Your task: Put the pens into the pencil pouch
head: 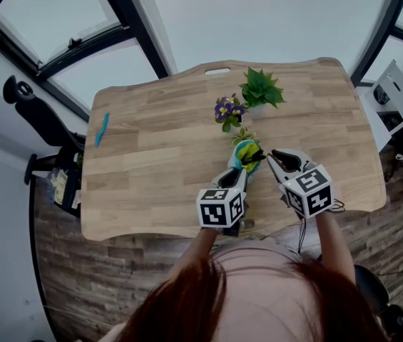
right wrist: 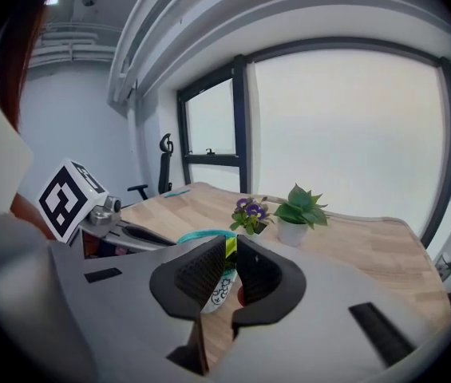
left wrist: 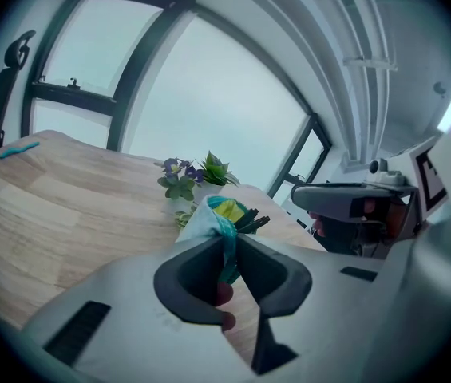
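**Pens in the pouch, one stray still out**

My left gripper [left wrist: 231, 250] is clamped on the teal zip edge of the pencil pouch [left wrist: 209, 216]. The pouch hangs just ahead of its jaws and appears raised off the table [head: 151, 169]. Dark pens [left wrist: 251, 223] poke out of the pouch's open mouth just past that grip, their ends pointing toward my right gripper [right wrist: 231, 266]. The right gripper sits close on the pouch's other side with its jaws at a narrow slit. Through the slit I see only the pouch's yellow-green beyond, and nothing looks pinched, so I judge it empty.

I reckon the job is mostly done. Several pens are in but not pushed home, and a teal pen [head: 101, 128] lies well away to the left gripper's left, still to be fetched.

The pouch is soft pale fabric with a printed pattern, and it sags from the pinch.
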The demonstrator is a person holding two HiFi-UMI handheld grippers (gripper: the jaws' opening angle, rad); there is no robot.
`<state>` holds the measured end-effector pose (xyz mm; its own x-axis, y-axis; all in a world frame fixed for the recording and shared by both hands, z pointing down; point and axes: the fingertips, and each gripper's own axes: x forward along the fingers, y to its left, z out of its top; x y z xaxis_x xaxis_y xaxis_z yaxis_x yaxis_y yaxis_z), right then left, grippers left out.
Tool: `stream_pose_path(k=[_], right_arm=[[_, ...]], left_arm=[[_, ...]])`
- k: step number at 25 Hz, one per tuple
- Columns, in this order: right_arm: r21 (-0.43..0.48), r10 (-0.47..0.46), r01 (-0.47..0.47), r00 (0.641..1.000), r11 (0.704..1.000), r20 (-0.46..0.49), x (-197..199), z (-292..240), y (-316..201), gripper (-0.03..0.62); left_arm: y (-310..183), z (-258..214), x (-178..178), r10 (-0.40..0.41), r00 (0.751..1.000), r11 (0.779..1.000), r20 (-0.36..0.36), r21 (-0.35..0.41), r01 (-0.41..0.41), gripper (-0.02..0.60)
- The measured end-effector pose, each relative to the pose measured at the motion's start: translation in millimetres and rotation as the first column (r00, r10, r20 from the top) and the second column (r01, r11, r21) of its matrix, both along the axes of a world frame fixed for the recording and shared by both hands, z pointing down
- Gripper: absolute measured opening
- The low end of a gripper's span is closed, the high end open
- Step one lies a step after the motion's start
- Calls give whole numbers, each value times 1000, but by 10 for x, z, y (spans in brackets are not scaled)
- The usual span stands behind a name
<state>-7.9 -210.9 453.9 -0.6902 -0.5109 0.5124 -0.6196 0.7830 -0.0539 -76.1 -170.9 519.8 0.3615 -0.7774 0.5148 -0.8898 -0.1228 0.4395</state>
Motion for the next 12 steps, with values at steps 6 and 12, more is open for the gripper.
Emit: stream_pose_path(k=[6, 12], right_arm=[[-7, 88, -88, 995, 996, 42, 63, 77, 60, 37], [-5, 149, -149, 987, 989, 64, 149, 112, 139, 37]], left_arm=[[34, -9, 12, 8, 999, 1000, 37, 5, -8, 62], [111, -27, 40, 1, 999, 1000, 52, 11, -1, 98]])
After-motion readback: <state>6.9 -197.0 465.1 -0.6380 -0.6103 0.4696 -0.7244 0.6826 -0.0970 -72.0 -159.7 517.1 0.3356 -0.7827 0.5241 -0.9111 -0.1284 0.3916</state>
